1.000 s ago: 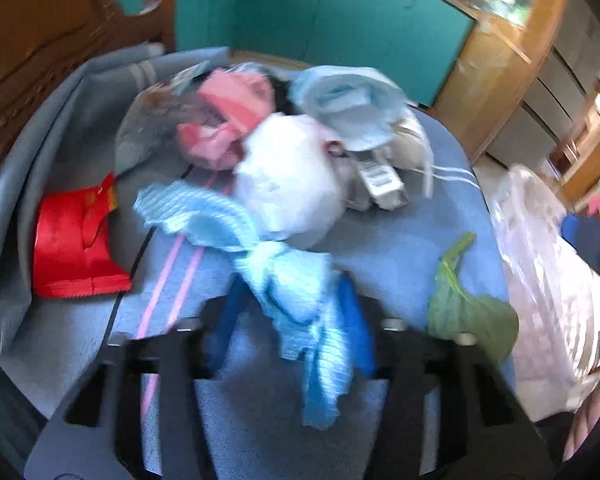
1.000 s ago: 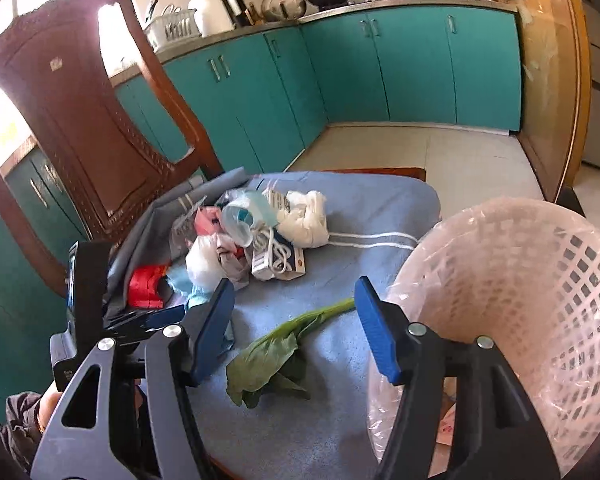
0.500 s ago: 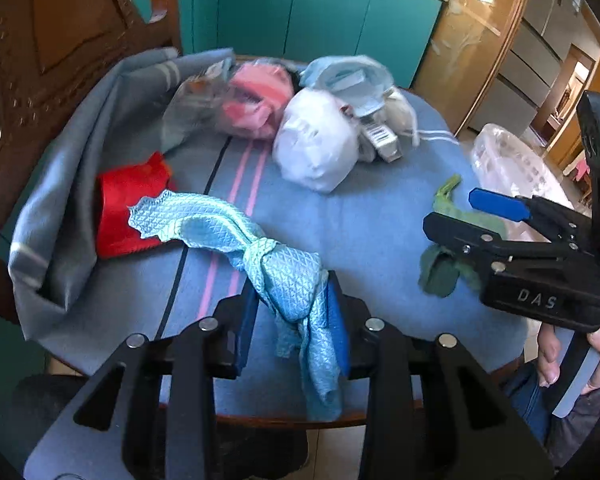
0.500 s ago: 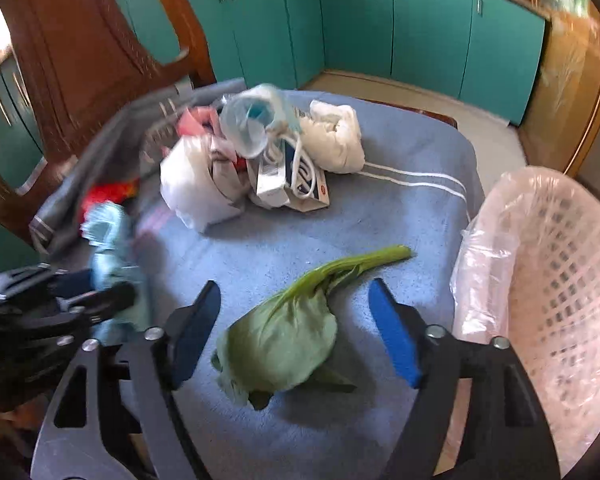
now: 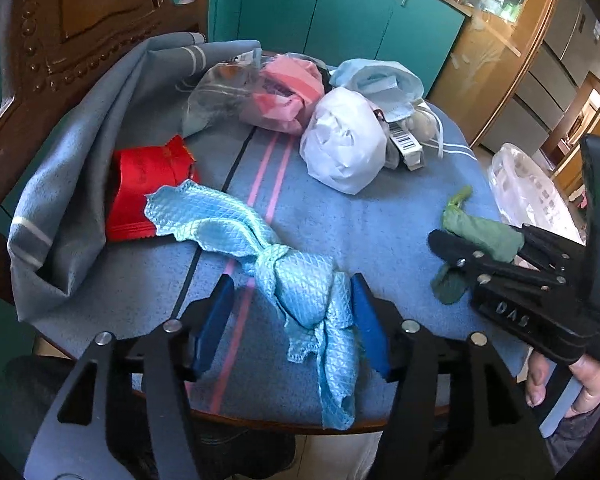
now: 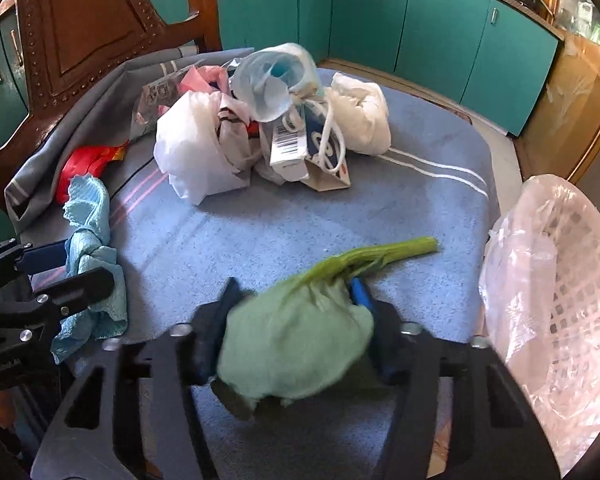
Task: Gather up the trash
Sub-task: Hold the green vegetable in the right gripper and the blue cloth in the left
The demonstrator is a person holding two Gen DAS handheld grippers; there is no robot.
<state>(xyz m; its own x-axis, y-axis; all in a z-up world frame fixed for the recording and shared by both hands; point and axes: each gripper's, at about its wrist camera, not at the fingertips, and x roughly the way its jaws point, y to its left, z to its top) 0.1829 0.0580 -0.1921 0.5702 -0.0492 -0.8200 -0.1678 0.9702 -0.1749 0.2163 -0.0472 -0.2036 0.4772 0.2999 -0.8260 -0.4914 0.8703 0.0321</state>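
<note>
leaf (image 6: pixel 296 336) hides closing right jaws' pads.

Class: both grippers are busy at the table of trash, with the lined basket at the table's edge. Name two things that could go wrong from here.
1. The right gripper, jaws closing, bunches only the blade of the green leaf; its stem sticks out ahead, so the limp leaf might tear or slip on the way to the lined basket.
2. The left gripper, jaws opening, stands around the knotted blue cloth, whose tail overhangs the table edge. It could slide off.
</note>
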